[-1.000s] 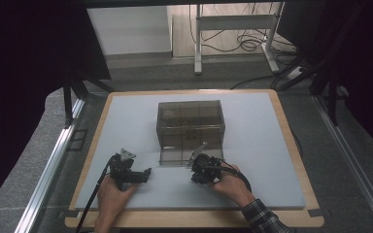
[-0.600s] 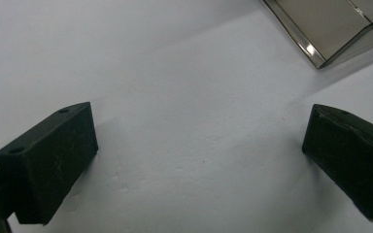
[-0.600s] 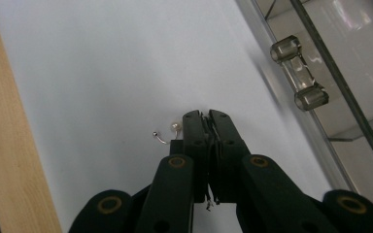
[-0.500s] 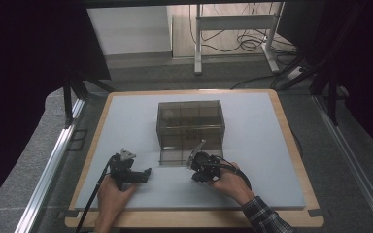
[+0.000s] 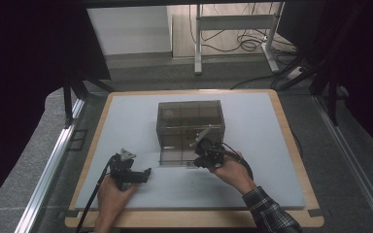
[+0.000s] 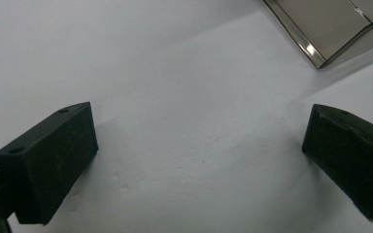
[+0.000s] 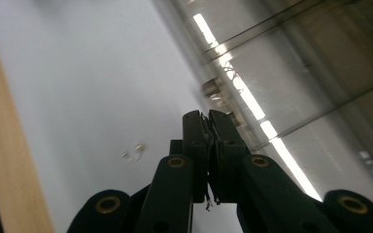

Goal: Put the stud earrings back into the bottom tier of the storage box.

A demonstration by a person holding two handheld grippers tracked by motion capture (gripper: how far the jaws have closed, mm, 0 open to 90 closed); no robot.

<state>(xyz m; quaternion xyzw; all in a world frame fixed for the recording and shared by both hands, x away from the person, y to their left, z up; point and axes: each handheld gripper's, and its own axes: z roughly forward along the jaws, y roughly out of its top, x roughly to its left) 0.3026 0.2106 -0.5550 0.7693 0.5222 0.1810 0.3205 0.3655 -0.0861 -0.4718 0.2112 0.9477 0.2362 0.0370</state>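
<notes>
A big white mat is laid over a wooden board whose pale edge frames it all the way round, and that's pretty much the whole work surface. Sat in the middle of the mat, toward the far half, a smoky see-through plastic box can be seen, with thin dividers visible inside and its front flap folded down onto the mat on the near side. In the left gripper view, a corner of that box is caught at the top right, well apart from the jaws. The right gripper is held up against the box's near right corner, just at the front wall, with the hand and a plaid sleeve trailing back toward the bottom edge; its jaws are pressed together, and in the right gripper view the pads are seen squeezed flat with only a sliver of something thin, maybe wire, poking out between them, too small to be identified. The box wall is blurred in that view, so whether it's being touched can't be told. The left gripper is parked on the mat to the near left of the box, apart from it, jaws spread wide with nothing but bare mat between them. A tiny pale speck is spotted lying on the mat near the right gripper's tips.
</notes>
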